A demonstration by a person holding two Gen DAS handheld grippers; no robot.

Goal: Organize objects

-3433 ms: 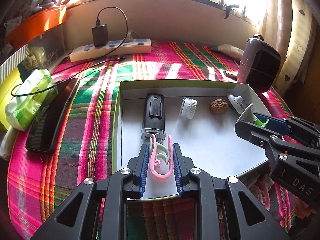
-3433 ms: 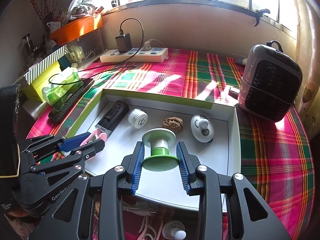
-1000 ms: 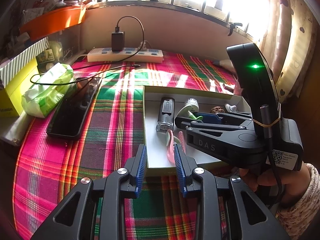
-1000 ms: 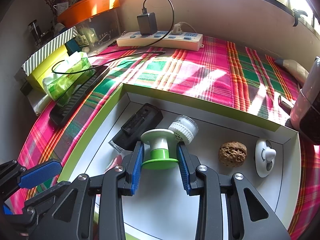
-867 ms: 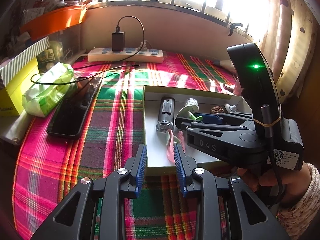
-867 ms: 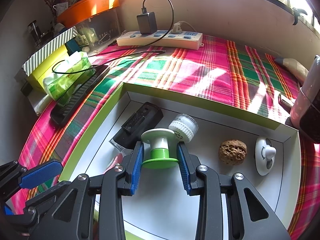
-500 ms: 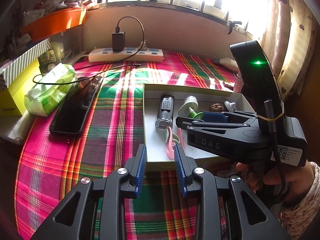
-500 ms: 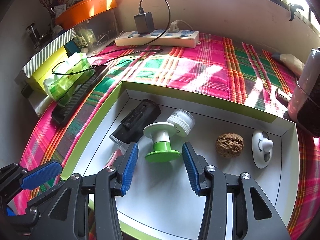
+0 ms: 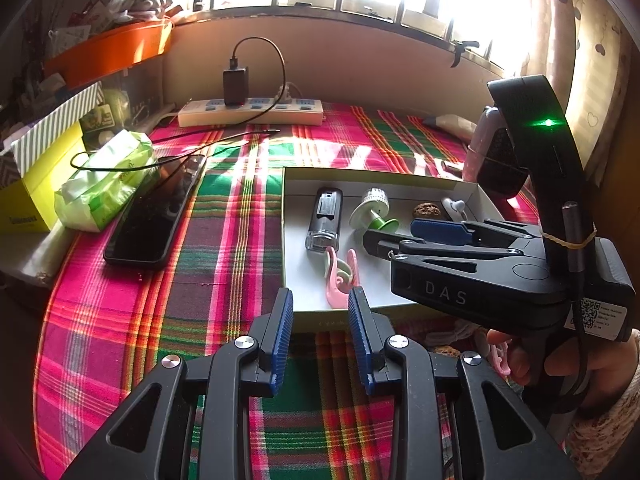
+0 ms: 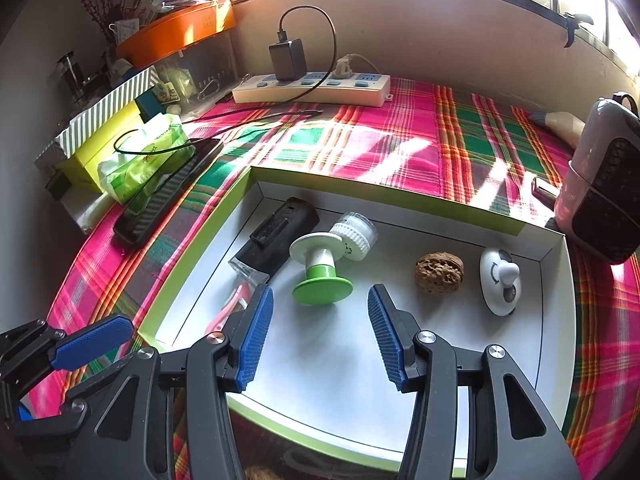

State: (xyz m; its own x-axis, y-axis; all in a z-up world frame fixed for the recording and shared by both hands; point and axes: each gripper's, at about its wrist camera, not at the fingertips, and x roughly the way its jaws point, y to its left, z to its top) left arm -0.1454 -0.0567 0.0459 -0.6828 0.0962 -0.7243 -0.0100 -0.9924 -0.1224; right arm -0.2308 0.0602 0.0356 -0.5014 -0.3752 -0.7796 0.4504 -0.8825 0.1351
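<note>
A white box tray with a green rim (image 10: 400,196) (image 9: 380,178) lies on the plaid cloth. In it stand a green-and-white spool (image 10: 320,268) (image 9: 374,218), a black device (image 10: 276,236) (image 9: 326,216), a white ribbed cap (image 10: 354,236), a walnut (image 10: 439,271), a white knob piece (image 10: 499,280) and pink and pale green hooks (image 9: 340,276) (image 10: 230,308). My right gripper (image 10: 320,300) is open and empty, just in front of the spool. My left gripper (image 9: 320,300) is open and empty, at the tray's near edge.
A black phone (image 9: 156,212), a green tissue pack (image 9: 104,180), a yellow box (image 9: 28,196) and a power strip with charger (image 9: 252,110) lie left and behind. A small heater (image 10: 608,184) stands right of the tray. More hooks (image 9: 496,356) lie under the right gripper.
My right gripper opened, let go of the green spool in the tray and drew back. My left gripper left the pink hooks in the tray earlier and drew back to the tray's edge.
</note>
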